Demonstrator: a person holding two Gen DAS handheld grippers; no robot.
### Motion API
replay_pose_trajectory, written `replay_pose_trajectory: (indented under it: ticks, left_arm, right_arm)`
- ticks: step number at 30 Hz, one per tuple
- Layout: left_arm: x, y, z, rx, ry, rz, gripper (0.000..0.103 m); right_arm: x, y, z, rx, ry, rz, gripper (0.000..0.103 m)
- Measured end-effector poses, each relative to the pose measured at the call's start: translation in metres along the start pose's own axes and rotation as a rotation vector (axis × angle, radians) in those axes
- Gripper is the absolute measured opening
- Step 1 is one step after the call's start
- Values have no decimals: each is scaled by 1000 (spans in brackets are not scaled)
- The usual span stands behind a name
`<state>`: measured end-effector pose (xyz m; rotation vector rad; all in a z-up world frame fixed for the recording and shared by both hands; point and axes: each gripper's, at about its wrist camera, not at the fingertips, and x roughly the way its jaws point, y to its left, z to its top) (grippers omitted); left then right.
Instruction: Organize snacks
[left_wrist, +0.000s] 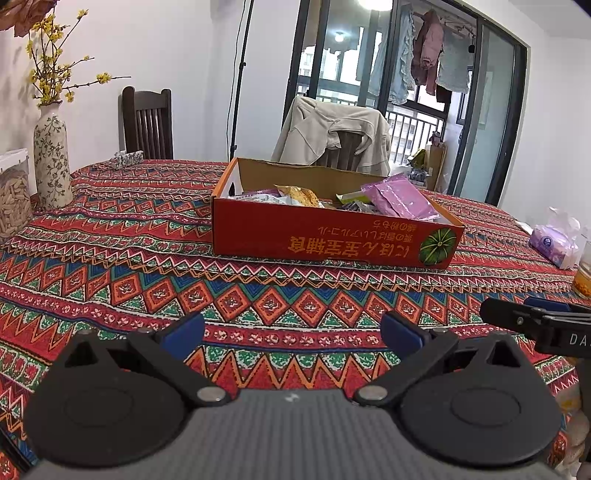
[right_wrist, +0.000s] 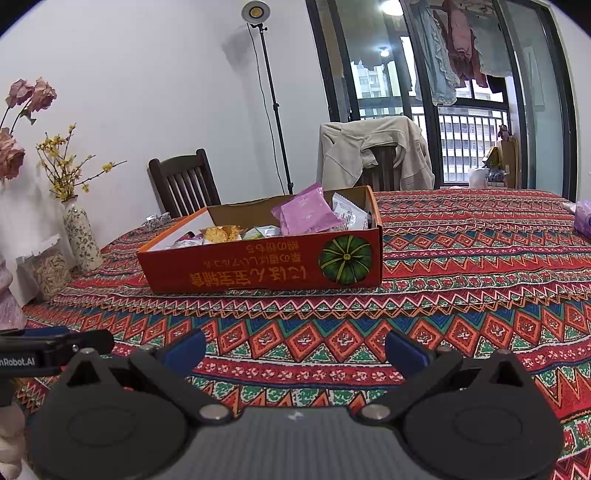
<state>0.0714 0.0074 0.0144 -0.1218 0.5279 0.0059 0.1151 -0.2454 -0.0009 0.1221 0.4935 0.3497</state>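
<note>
1. Evidently, the snack packets (left_wrist: 397, 197) are sitting gathered inside the cardboard box (left_wrist: 332, 240) mid-surface.
2. Both the left gripper (left_wrist: 293, 332) and right gripper (right_wrist: 295, 349) are hovering before it, fingers spread wide, holding nothing, probably readying a reach.

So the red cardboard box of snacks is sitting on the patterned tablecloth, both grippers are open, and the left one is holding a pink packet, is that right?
Not quite. The left gripper holds nothing: in the left wrist view its open fingers frame only bare tablecloth. The pink packet lies in the red cardboard box with the other snacks. The right gripper is open too, as you said.
</note>
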Motion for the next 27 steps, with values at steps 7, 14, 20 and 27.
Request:
replay_pose_trajectory:
  ticks: [7,14,20,27]
  left_arm:
    - [1,1,-1,-4,6,-1,103]
    - [0,1,-1,-2,7,-1,103]
    - [-1,1,-2,6,4,-12,103]
    - [2,-2,-4,15,4,-33,103]
  right_arm:
    - [0,0,-1,-1,0,0,103]
    - [0,0,-1,-1,0,0,103]
    - [0,0,-2,-3,2,0,103]
    - [4,0,-6,-7,11,2,103]
